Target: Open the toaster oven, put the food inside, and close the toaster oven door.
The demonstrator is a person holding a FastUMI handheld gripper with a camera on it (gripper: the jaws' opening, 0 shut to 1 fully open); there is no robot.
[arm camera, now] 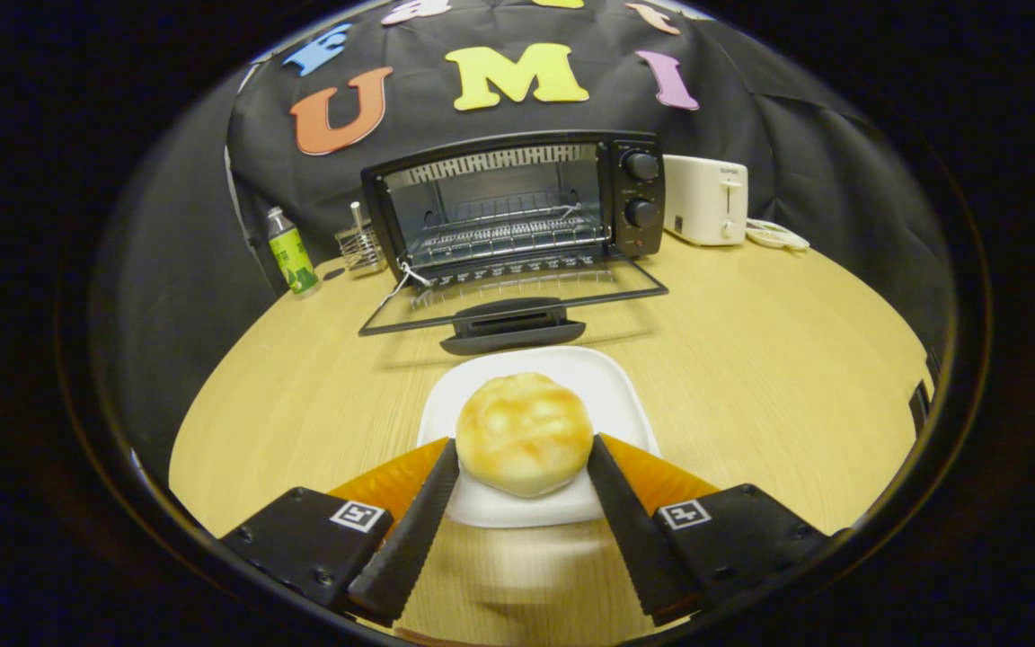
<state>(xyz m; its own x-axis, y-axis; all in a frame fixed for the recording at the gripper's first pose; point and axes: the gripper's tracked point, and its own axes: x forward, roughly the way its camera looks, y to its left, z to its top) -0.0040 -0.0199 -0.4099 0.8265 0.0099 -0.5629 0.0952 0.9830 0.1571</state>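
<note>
A round golden bun (523, 431) sits over a white square plate (571, 368) on the wooden table. My gripper (523, 443) has its two fingers pressed against the bun's left and right sides, so it is shut on the bun. Beyond the plate stands the black toaster oven (517, 202) with its glass door (517, 296) folded down flat toward me. The door handle (513, 325) lies just ahead of the plate. A wire rack (504, 235) shows inside the open cavity. I cannot tell whether the bun is lifted off the plate.
A white pop-up toaster (706, 199) stands right of the oven, with a small white item (778, 235) beside it. Left of the oven are a green-labelled bottle (291, 252) and a small wire holder (358, 244). The table's round edge (212, 395) curves on both sides.
</note>
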